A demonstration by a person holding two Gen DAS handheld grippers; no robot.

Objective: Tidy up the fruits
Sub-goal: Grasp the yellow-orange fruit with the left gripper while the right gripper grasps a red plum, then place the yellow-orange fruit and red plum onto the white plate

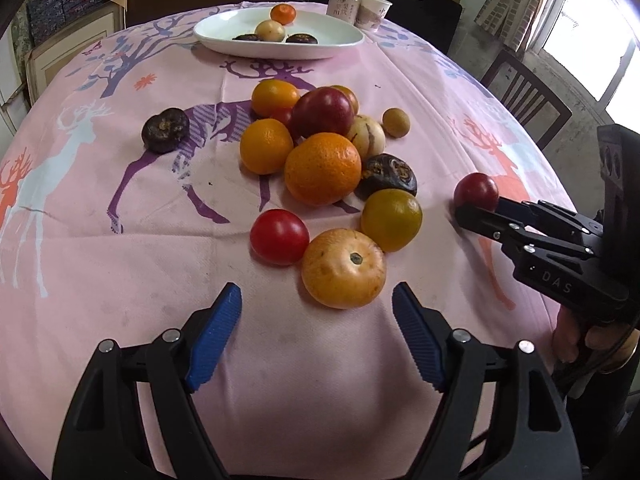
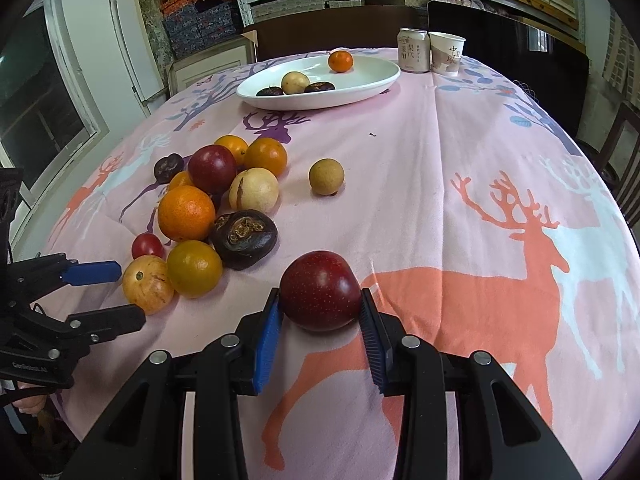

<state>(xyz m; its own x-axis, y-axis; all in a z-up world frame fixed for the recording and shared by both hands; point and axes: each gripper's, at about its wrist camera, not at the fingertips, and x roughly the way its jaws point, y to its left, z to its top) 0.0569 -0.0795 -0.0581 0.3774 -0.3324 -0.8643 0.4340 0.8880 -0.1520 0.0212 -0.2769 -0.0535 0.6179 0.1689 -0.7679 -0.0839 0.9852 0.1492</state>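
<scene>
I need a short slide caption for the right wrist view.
Right gripper clamps a dark red fruit on the pink tablecloth.

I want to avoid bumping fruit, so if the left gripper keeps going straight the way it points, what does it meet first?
Probably the pale orange fruit with its stem scar up, lying just ahead of the open left gripper, slightly right of centre. Depth is hard to judge.

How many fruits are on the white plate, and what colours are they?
Orange fruit: 1
Pale yellow fruit: 1
Dark brown fruit: 2
Total on the white plate: 4
</scene>
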